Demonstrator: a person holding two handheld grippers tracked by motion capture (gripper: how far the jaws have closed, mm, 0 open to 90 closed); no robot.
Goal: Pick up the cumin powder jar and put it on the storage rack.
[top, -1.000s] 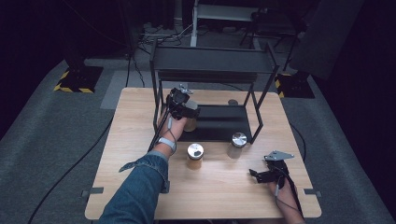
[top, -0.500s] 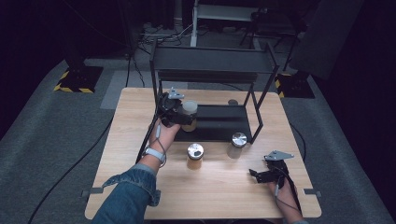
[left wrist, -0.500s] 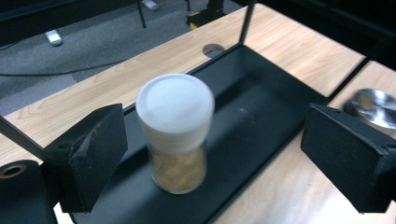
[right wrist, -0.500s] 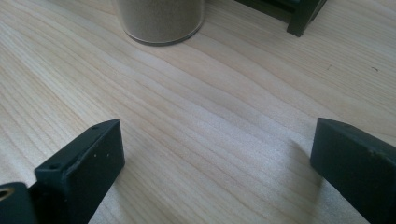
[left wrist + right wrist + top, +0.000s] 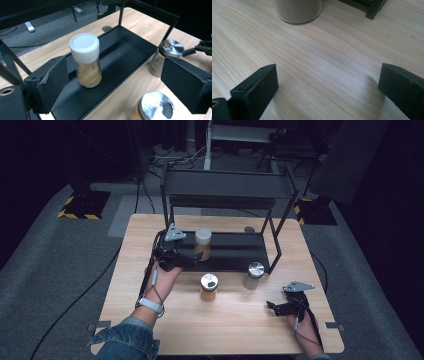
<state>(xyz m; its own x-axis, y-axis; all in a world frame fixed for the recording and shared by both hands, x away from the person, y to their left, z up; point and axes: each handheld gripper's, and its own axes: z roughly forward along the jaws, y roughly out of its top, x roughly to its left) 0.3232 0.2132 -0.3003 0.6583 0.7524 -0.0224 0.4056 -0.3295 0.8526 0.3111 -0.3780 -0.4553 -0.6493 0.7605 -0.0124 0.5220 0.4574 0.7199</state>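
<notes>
My left gripper (image 5: 115,82) has its fingers (image 5: 50,82) spread wide, with the white-capped jar (image 5: 86,61) standing just ahead between them on the rack's black tray (image 5: 125,52). Two steel-lidded jars (image 5: 156,106) (image 5: 166,56) crowd the right finger. Ahead of my right gripper (image 5: 327,90), bare bench (image 5: 332,55) lies open up to a jar base (image 5: 298,11).

no words, brands or numbers readable here; faint red marks on the steel-lidded jar (image 5: 160,62) stay illegible.
</notes>
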